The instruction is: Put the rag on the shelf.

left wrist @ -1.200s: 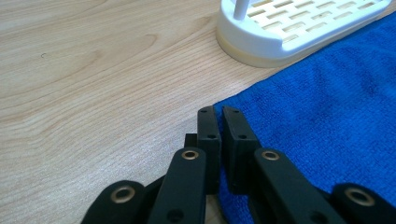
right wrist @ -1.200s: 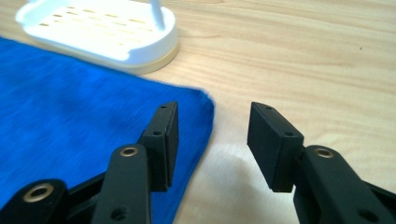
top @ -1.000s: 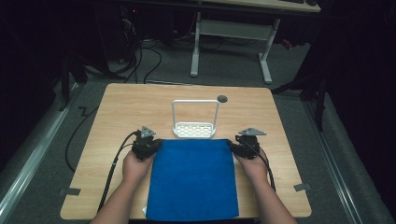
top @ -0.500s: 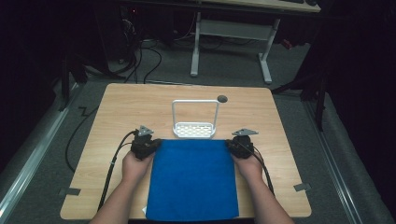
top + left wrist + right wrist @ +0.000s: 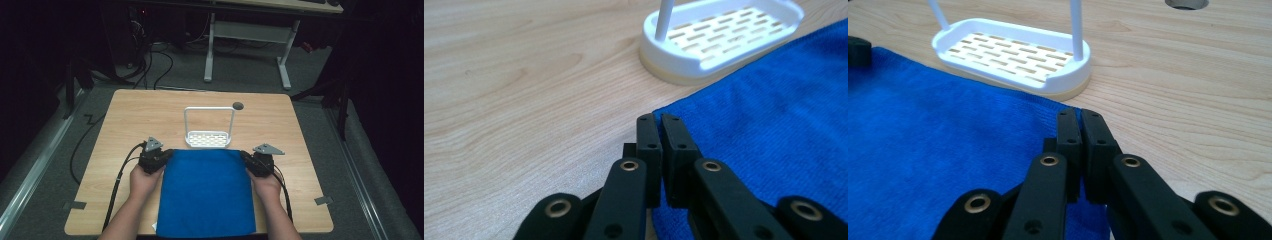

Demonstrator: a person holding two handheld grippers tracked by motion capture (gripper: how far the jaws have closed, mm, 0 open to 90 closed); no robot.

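A blue cloth (image 5: 205, 192) lies flat on the near half of the wooden table (image 5: 145, 112). My left gripper (image 5: 167, 154) is at the cloth's far left corner. In the left gripper view its jaws (image 5: 659, 120) are pressed together on the edge of the cloth (image 5: 774, 115). My right gripper (image 5: 244, 156) is at the far right corner. In the right gripper view its jaws (image 5: 1080, 114) are likewise closed on the corner of the cloth (image 5: 923, 150). A hand holds each gripper from the near side.
A white slotted rack (image 5: 209, 139) with a tall wire hoop stands just beyond the cloth's far edge, between the grippers. Behind it the tabletop has a round hole (image 5: 238, 105). Cables trail from both grippers toward the near table edge.
The right gripper has shifted a little to the left, onto the cloth's far right corner. The left gripper and the cloth have stayed put.
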